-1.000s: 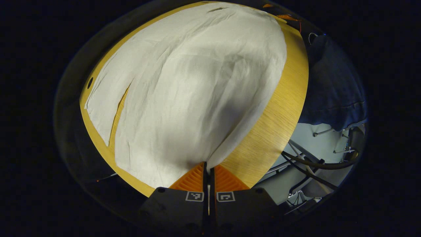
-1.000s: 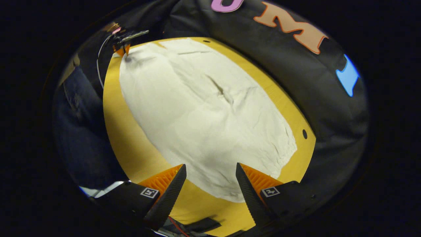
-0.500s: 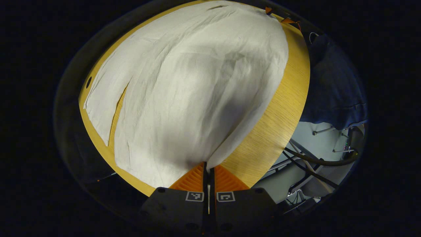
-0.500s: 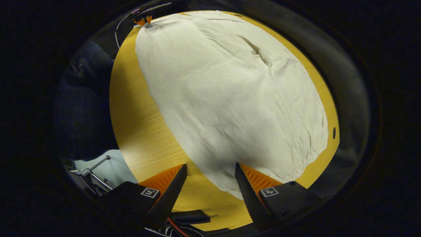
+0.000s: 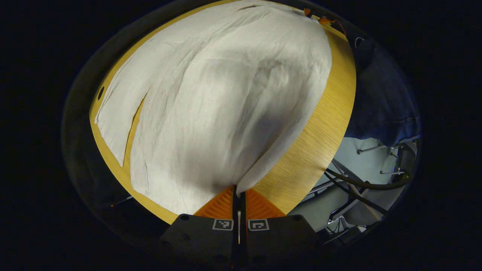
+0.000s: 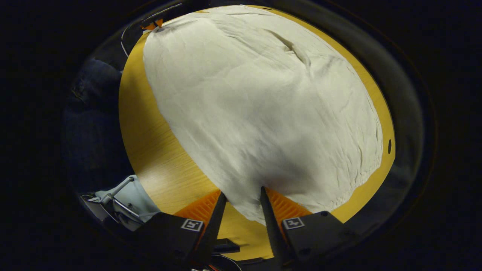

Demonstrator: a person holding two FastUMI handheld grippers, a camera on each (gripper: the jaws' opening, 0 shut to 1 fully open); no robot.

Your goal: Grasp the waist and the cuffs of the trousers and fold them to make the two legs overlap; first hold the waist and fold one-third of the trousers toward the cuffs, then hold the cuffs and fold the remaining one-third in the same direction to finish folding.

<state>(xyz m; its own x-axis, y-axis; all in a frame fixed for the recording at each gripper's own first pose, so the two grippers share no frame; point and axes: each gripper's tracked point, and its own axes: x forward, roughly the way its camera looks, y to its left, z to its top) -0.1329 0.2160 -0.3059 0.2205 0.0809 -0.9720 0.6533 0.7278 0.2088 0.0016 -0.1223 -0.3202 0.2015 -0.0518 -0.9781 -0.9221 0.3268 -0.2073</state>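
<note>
In the left gripper view the left tongs point(image 5: 238, 192) are closed tight on a corner of the trousers point(image 5: 211, 105), with cloth pinched between both fingers at the table's point(image 5: 320, 139) near edge. From there the one pale pair of trousers spreads flat across the wooden table, and a slit between the two legs opens at the far left.

In the right gripper view the right tongs point(image 6: 241, 197) stand partly open, their fingers astride the trousers' point(image 6: 263, 105) near edge with a gap on each side, so they grip nothing. The cloth runs away from them over the table point(image 6: 150, 150).

The right gripper view shows the left tongs point(image 6: 152, 25) far off at the cloth's far corner. The left gripper view shows pale floor, dark cables point(image 5: 361, 184) and a person's dark blue clothing point(image 5: 384, 101) beyond the table.
</note>
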